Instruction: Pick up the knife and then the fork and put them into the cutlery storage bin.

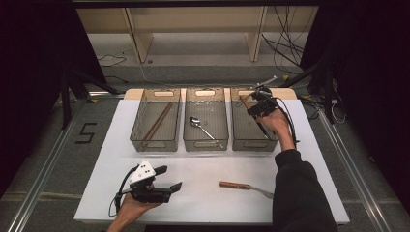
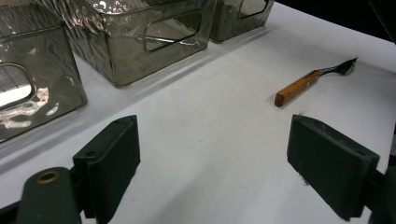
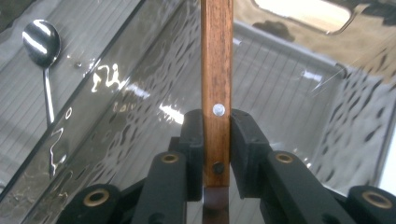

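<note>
A lab-style recording booth, not a home. A white table (image 1: 208,174) stands on grey floor between metal floor rails (image 1: 38,169), with black curtains at nine and three o'clock. At twelve o'clock, bare wooden shelving (image 1: 193,29) and loose cables (image 1: 285,48). A taped number five (image 1: 86,132) marks the floor at nine o'clock.

Right gripper (image 1: 258,104) reaches over the rightmost bin (image 1: 254,142), arm stretched forward, jaws clamped on a wooden handle (image 3: 217,70) pinched between both pads. Left gripper (image 1: 167,179) rests low in the palm, well short of that bin, lying level, jaws wide apart, nothing between.
</note>
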`<state>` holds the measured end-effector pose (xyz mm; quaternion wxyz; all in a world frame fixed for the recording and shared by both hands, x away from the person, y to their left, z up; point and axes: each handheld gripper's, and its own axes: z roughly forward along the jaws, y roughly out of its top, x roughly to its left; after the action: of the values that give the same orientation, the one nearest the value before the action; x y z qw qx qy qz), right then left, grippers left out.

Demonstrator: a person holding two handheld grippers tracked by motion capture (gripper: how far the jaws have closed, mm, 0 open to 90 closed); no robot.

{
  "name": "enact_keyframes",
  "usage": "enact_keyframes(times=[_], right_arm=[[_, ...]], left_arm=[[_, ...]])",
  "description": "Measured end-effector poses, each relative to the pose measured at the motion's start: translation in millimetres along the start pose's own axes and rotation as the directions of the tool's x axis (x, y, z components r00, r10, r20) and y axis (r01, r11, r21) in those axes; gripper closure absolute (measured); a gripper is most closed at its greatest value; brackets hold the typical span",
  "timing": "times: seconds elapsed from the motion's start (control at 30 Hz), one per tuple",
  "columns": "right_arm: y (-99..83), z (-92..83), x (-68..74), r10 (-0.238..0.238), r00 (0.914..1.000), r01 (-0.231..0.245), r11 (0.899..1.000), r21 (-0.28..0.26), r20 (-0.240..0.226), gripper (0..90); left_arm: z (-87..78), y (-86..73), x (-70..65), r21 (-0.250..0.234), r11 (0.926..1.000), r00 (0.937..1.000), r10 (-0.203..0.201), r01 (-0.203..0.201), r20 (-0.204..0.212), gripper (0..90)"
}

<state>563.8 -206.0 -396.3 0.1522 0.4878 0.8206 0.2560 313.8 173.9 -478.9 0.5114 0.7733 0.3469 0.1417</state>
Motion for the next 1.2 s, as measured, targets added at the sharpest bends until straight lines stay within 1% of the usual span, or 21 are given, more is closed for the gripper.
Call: enact_keyframes(times=[0.07, 0.13, 0.2, 0.27, 0.37, 0.4, 0.6, 0.67, 0.73, 0.8, 0.97, 1.07, 1.13, 1.2], right_arm=[[-1.5, 2.5, 0.0, -0.001, 1.0, 0.001, 1.0, 0.018, -0.002, 75.3], [-2.3, 3.6, -0.1, 0.006, 1.0, -0.006, 1.0, 0.022, -0.005, 73.2], [-2.1, 2.4, -0.6, 0.018, 0.9995, -0.018, 1.0, 0.015, -0.027, 67.2], [-2.0, -0.3, 0.1, 0.009, 0.9994, -0.009, 1.0, 0.004, -0.033, 65.7], [-2.0, -4.6, 2.6, 0.007, 0.9991, -0.008, 1.0, -0.01, -0.042, 60.3], [-2.1, -6.0, 3.9, 0.001, 0.9991, -0.001, 1.0, -0.014, -0.042, 59.9], [-7.6, -19.1, 14.2, -0.03, 0.9964, 0.025, 0.997, -0.075, -0.079, 49.9], [-11.0, -25.0, 18.1, -0.043, 0.9946, 0.034, 0.995, -0.095, -0.094, 46.8], [-15.1, -31.4, 21.4, -0.047, 0.993, 0.034, 0.993, -0.113, -0.108, 44.2], [-19.1, -37.4, 24.9, -0.049, 0.9924, 0.035, 0.992, -0.123, -0.113, 42.0], [-31.1, -52.5, 36.3, -0.077, 0.9841, 0.052, 0.987, -0.153, -0.16, 39.4], [-39.4, -60.6, 44.2, -0.099, 0.9768, 0.068, 0.984, -0.166, -0.19, 38.4], [-45.4, -65.4, 50.4, -0.12, 0.9739, 0.087, 0.981, -0.172, -0.193, 37.1], [-51.8, -70.3, 56.0, -0.132, 0.9681, 0.093, 0.978, -0.185, -0.213, 35.8]], left_arm=[[-0.1, 0.1, 0.0, 0.003, 1.0, 1.0, 0.001, -0.001, 0.0, 16.9], [-0.2, 0.1, 0.1, 0.002, 1.0, 1.0, 0.0, 0.0, -0.001, 16.9], [-0.2, 0.0, 0.2, 0.002, 1.0, 1.0, -0.001, 0.001, 0.0, 16.9], [-0.1, -0.1, 0.1, 0.001, 1.0, 1.0, 0.0, 0.0, 0.0, 16.9], [0.0, 0.0, -0.2, 0.003, 1.0, 1.0, 0.0, 0.0, 0.001, 16.9], [0.0, 0.0, -0.3, 0.004, 1.0, 1.0, 0.0, 0.0, 0.002, 16.9], [0.7, -0.1, 0.0, 0.012, 0.9999, 1.0, 0.007, -0.007, 0.001, 16.9], [0.5, -0.1, -0.2, 0.007, 1.0, 1.0, 0.006, -0.006, 0.002, 16.9], [0.5, -0.2, -0.1, 0.004, 1.0, 1.0, 0.002, -0.002, 0.002, 16.9], [0.6, -0.3, 0.0, 0.007, 1.0, 1.0, 0.006, -0.006, 0.0, 16.9], [1.0, -0.4, -0.2, 0.005, 1.0, 1.0, 0.007, -0.007, -0.002, 16.9], [0.7, -0.4, -0.3, 0.003, 1.0, 1.0, 0.005, -0.005, -0.001, 16.9], [0.5, -0.3, 0.0, 0.005, 1.0, 1.0, 0.005, -0.005, -0.001, 16.9], [0.4, -0.4, -0.3, 0.002, 1.0, 1.0, -0.001, 0.001, -0.001, 16.9]])
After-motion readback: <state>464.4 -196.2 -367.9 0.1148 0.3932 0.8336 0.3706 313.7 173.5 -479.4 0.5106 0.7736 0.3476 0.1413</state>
